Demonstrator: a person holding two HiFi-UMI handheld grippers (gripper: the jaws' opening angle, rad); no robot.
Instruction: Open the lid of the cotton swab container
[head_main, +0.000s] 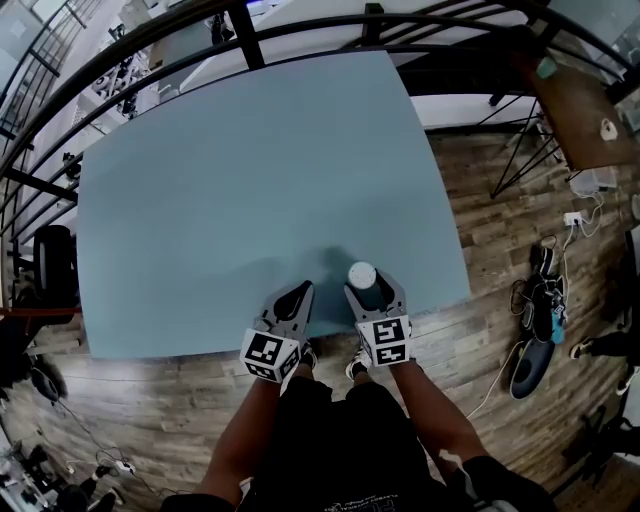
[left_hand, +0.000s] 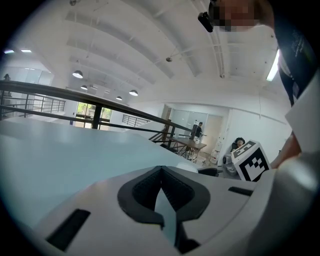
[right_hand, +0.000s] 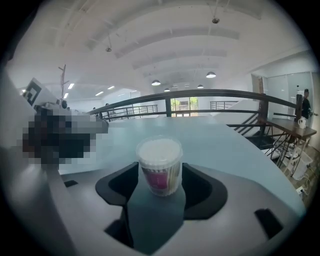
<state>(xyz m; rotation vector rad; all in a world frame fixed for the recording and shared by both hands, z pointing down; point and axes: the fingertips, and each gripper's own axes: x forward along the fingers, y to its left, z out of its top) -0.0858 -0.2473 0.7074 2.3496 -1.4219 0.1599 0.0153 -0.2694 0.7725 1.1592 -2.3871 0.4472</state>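
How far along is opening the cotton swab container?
Done: nothing yet; the lid is on the container, which stands upright on the table. In hand: the right gripper has its open jaws either side of the container. The left gripper is shut and empty. Left: hold the container, take the lid off.

Blue table (head_main: 250, 180), wood floor (head_main: 480, 200)
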